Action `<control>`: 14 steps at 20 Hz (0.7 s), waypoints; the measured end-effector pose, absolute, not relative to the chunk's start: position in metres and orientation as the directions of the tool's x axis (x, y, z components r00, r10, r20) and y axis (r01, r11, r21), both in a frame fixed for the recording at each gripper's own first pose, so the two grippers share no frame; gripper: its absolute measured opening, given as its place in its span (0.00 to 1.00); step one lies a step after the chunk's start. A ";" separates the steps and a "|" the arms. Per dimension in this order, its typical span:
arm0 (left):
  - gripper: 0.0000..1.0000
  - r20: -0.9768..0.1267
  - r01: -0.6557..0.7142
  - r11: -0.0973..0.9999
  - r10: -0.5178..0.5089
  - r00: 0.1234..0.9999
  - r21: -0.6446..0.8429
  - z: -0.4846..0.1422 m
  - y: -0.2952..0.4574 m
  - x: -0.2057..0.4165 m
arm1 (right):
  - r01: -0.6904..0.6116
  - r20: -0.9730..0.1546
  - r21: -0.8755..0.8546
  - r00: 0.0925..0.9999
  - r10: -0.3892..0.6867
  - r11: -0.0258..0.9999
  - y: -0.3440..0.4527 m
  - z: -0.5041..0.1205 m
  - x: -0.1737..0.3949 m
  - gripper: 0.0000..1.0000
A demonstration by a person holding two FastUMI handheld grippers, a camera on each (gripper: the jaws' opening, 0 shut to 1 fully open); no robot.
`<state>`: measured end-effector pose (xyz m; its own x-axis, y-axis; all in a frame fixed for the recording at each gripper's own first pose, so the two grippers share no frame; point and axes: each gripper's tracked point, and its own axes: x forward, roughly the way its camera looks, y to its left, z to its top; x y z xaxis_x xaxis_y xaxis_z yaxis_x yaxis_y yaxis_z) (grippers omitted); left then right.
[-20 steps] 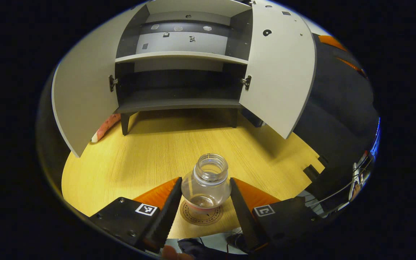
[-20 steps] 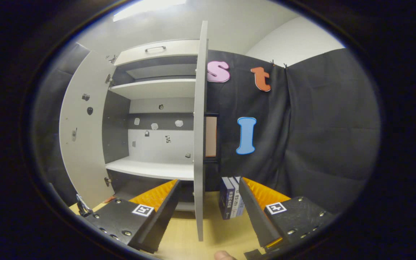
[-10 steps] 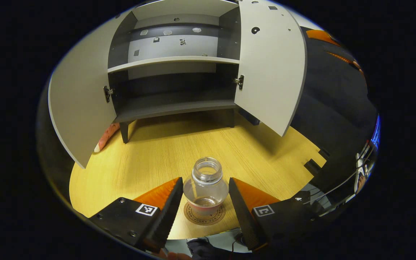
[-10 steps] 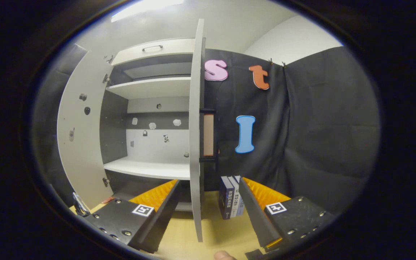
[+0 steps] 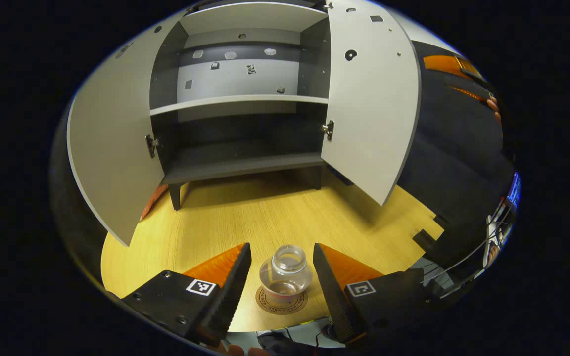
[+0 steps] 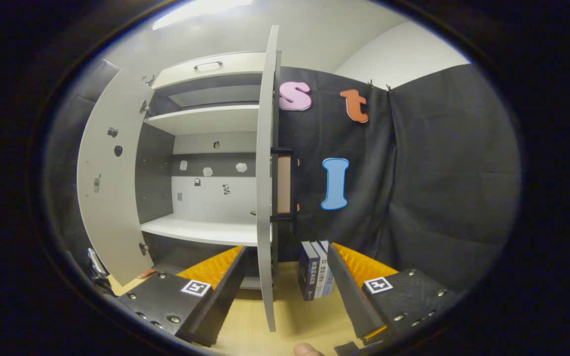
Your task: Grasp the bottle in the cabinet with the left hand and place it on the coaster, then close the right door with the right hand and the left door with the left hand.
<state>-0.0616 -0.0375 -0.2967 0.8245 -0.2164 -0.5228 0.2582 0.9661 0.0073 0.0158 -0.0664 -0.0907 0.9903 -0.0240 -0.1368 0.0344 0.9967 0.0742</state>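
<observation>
In the left gripper view, the bottle [image 5: 285, 272] is seen standing upright on the coaster [image 5: 281, 300], near the front edge of the table [image 5: 245, 217]. The left gripper [image 5: 280, 277] is held spread, its fingers [image 5: 230, 287] on either side of the bottle but apart from it, so the bottle is released and nothing is grasped. The placing step is judged done: the bottle is borne by the coaster alone, and the wide gap lets the gripper be drawn clear without tipping it. Beyond, the cabinet [image 5: 240, 99] is seen with both doors swung wide and its shelves bare. The left door [image 5: 112, 148] and the right door [image 5: 371, 109] are not yet closed.

In the right gripper view, the right gripper [image 6: 285, 291] is held spread and empty, with the right door [image 6: 265, 188] seen edge-on between and beyond its fingers. Whether the door is touched cannot be told. This stance is judged to suit a push on the door to swing it shut. Some books [image 6: 314, 269] stand on the table just beside the door's lower edge, near the right finger.
</observation>
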 end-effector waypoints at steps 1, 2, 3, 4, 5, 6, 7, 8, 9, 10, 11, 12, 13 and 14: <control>0.81 -0.515 0.256 0.967 -0.217 0.829 0.005 -0.289 -0.038 -0.060 | 0.034 -0.136 0.074 0.990 -0.024 0.997 -0.066 -0.090 0.017 0.97; 0.81 -0.504 0.254 0.967 -0.218 0.836 0.003 -0.280 -0.038 -0.058 | 0.033 -0.135 0.072 0.991 -0.023 0.997 -0.066 -0.090 0.017 0.97; 0.81 -0.485 0.249 0.969 -0.217 0.847 0.001 -0.269 -0.038 -0.055 | 0.032 -0.135 0.068 0.991 -0.023 0.997 -0.066 -0.091 0.016 0.94; 0.81 -0.460 0.240 0.971 -0.215 0.862 -0.003 -0.256 -0.037 -0.051 | 0.032 -0.136 0.065 0.991 -0.023 0.997 -0.065 -0.090 0.017 0.94; 0.81 -0.433 0.230 0.973 -0.211 0.876 -0.009 -0.242 -0.036 -0.046 | 0.032 -0.137 0.063 0.990 -0.023 0.998 -0.065 -0.091 0.017 0.94; 0.81 -0.409 0.219 0.976 -0.205 0.889 -0.013 -0.228 -0.035 -0.040 | 0.031 -0.138 0.062 0.990 -0.022 0.998 -0.065 -0.091 0.017 0.94; 0.81 -0.387 0.204 0.979 -0.194 0.902 -0.015 -0.215 -0.032 -0.034 | 0.031 -0.138 0.062 0.990 -0.022 0.998 -0.065 -0.092 0.017 0.94; 0.81 -0.365 0.188 0.982 -0.182 0.913 -0.018 -0.201 -0.030 -0.028 | 0.030 -0.138 0.062 0.990 -0.021 0.998 -0.065 -0.091 0.017 0.97; 0.81 -0.340 0.172 0.985 -0.170 0.925 -0.025 -0.187 -0.027 -0.021 | 0.030 -0.139 0.061 0.990 -0.021 0.998 -0.065 -0.092 0.017 0.94; 0.81 -0.314 0.157 0.987 -0.160 0.936 -0.036 -0.173 -0.024 -0.016 | 0.032 -0.139 0.059 0.990 -0.023 0.998 -0.065 -0.091 0.016 0.97; 0.81 -0.297 0.150 0.988 -0.157 0.942 -0.047 -0.160 -0.022 -0.011 | 0.034 -0.140 0.057 0.990 -0.026 0.998 -0.067 -0.091 0.016 0.94; 0.80 -0.279 0.136 0.989 -0.145 0.949 -0.050 -0.149 -0.018 -0.007 | 0.036 -0.139 0.055 0.990 -0.028 0.998 -0.068 -0.091 0.017 0.97; 0.81 -0.257 0.113 0.992 -0.121 0.959 -0.047 -0.135 -0.011 -0.003 | 0.040 -0.138 0.054 0.990 -0.032 0.998 -0.070 -0.090 0.016 0.97; 0.81 -0.234 0.088 0.995 -0.096 0.968 -0.045 -0.122 -0.003 0.001 | 0.045 -0.136 0.053 0.990 -0.038 0.998 -0.071 -0.088 0.016 0.97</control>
<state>0.0009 -0.0028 -0.1219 0.9676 -0.0962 -0.2336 0.0880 0.9951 -0.0451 0.0156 -0.0713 -0.0882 0.9900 -0.0375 -0.1362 0.0451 0.9976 0.0526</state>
